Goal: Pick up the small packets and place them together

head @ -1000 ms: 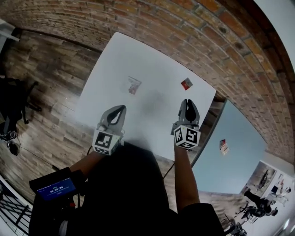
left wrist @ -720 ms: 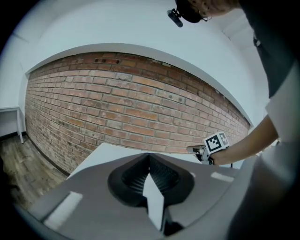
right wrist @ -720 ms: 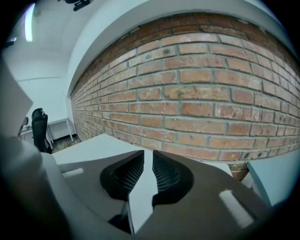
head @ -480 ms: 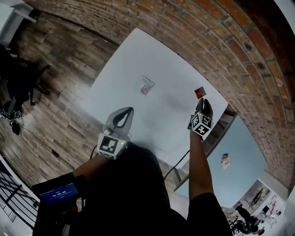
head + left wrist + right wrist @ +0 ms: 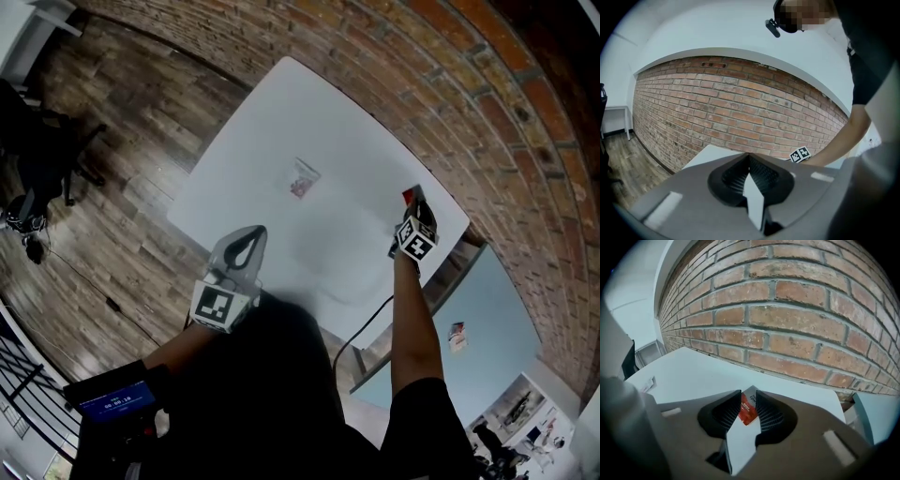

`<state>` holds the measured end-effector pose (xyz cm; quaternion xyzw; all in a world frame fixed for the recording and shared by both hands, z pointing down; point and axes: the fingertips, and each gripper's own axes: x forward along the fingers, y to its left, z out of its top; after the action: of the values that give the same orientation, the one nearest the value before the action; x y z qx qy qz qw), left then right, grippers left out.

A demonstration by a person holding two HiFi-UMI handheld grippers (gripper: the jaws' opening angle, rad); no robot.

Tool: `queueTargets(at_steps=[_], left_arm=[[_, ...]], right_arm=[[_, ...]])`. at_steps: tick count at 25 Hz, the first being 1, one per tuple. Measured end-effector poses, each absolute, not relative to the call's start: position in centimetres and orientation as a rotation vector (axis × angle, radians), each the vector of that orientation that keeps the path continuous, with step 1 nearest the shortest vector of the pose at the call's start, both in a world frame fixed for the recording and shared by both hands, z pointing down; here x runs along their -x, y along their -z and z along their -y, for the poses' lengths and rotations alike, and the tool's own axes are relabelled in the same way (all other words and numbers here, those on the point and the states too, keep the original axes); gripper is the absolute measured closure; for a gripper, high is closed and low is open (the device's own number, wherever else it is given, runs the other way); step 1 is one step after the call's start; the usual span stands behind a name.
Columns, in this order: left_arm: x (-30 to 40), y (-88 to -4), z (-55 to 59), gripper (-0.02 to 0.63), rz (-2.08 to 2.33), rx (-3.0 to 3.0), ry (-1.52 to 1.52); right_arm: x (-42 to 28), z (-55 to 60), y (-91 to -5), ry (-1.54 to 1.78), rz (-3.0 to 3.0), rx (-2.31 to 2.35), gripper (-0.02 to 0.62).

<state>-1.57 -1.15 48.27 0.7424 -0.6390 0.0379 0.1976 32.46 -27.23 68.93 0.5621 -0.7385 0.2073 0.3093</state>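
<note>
On the white table point(image 5: 281, 112) lie two small packets. A pale one with red print point(image 5: 303, 177) rests near the middle. The red packet point(image 5: 410, 194) lies by the far right corner, close to the brick wall. My right gripper point(image 5: 418, 204) is down at that packet; its jaws have just been opening. In the right gripper view the red packet point(image 5: 747, 412) lies flat on the table between the parted jaws of the right gripper point(image 5: 748, 400), untouched by the pads. My left gripper point(image 5: 246, 242) hangs shut and empty over the near table edge; in its own view the left gripper point(image 5: 750, 174) points toward the wall.
A brick wall point(image 5: 450, 84) runs along the table's far side. A light blue table point(image 5: 487, 309) with a small packet point(image 5: 457, 331) stands to the right. Wooden floor point(image 5: 103, 216) and a dark chair point(image 5: 37, 159) lie to the left.
My right gripper has moved away from me and down to the red packet at the far right corner, its jaws wider. The left gripper has stayed near the table's front edge.
</note>
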Motion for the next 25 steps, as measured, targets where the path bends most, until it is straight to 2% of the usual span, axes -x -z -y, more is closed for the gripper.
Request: queueTargets(at_steps=[3, 16, 25], left_arm=[[2.1, -48.4, 1.2, 0.606, 1.796, -2.055, -0.104], [1.8, -48.9, 1.3, 0.606, 1.738, -2.059, -0.111], [1.7, -49.2, 0.9, 0.606, 1.718, -2.059, -0.109]], right_arm=[[-32.7, 27.4, -70.0, -0.645, 1.904, -1.494, 0.476], [-32.3, 28.6, -71.6, -0.658, 1.865, -1.432, 0.486], [-31.2, 25.3, -71.8, -0.649, 1.923, -1.335, 0.488]])
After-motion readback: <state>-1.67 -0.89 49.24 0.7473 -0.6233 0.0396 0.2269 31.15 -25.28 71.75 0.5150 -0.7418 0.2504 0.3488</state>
